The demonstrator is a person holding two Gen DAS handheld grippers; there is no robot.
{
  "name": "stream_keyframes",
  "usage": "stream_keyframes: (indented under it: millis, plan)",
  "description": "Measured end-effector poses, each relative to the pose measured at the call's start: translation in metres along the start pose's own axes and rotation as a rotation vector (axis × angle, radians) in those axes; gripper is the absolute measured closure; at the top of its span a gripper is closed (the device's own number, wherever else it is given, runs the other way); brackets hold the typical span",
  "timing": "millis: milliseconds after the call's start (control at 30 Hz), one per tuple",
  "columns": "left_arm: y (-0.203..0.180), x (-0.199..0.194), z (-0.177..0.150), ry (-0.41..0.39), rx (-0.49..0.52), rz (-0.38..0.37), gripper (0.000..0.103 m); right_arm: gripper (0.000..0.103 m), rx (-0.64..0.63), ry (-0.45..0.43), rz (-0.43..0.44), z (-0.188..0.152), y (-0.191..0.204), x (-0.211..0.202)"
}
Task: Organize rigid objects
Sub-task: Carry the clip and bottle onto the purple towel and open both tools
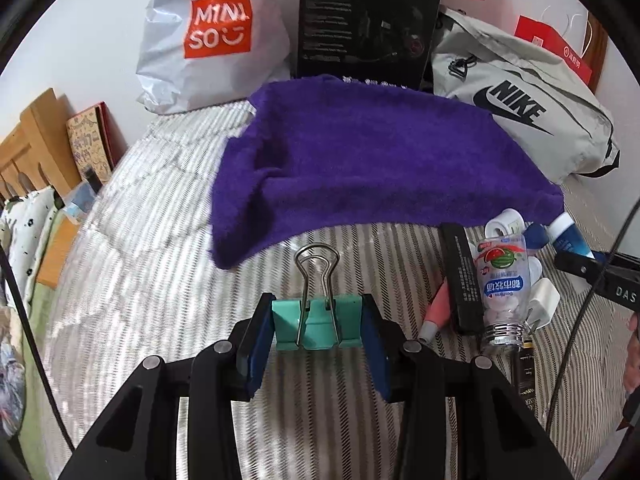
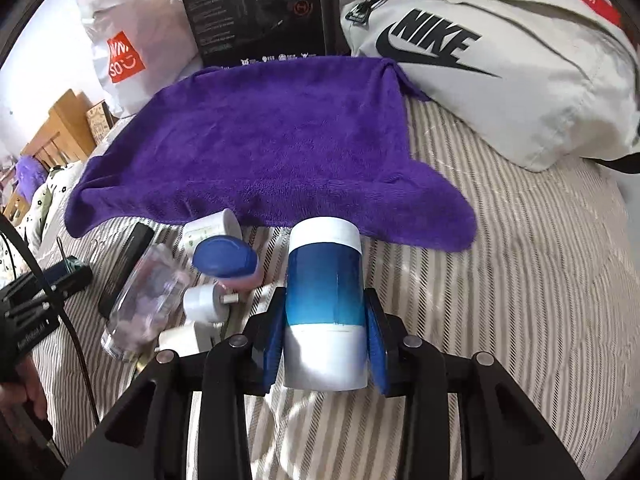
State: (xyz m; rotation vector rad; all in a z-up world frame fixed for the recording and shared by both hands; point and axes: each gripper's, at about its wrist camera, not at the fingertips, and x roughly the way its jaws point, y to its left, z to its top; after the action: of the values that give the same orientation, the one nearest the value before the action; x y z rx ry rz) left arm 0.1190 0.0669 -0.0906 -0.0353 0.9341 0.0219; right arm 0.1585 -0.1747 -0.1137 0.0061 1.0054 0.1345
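**Purple towel bare, both grippers loaded**

Purple towel [image 1: 372,152] lies spread on the striped bed [image 1: 160,280], and nothing rests on it yet, so the sorting looks to be at an early stage. If the towel is the target, which is only a guess, both held items have yet to be set down and a small heap waits by its near edge: a clear pill bottle [image 1: 502,292], a black flat bar [image 1: 462,276], a white plug [image 1: 542,300] and a blue-capped pink piece [image 2: 228,260].

The left gripper [image 1: 318,322] pinches a teal binder clip [image 1: 316,322] by its two sides. The clip's wire handles point away from the camera, toward the towel.

The right gripper [image 2: 326,344] is clamped on a blue-and-white tube [image 2: 326,308], pads on its flanks. The tube's long axis runs along the fingers, its white far end reaching toward the towel's edge and its near end toward the camera.
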Motion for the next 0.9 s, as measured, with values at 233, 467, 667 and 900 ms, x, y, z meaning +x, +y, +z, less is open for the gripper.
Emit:
stream_keyframes:
  millis: [233, 467, 667, 900]
  plan:
    - [0.007, -0.019, 0.012, -0.025, -0.031, -0.033, 0.063, 0.067, -0.014, 0.001, 0.053, -0.002, 0.006, -0.019]
    - [-0.001, -0.032, 0.031, -0.053, -0.006, -0.036, 0.063, 0.067, 0.002, -0.012, 0.098, 0.005, 0.006, -0.025]
    - [-0.01, -0.038, 0.048, -0.076, 0.018, -0.043, 0.063, 0.067, 0.0, -0.032, 0.107, 0.02, 0.003, -0.03]
    - [-0.019, -0.032, 0.071, -0.088, 0.034, -0.059, 0.063, 0.067, -0.015, -0.051, 0.098, 0.041, 0.002, -0.034]
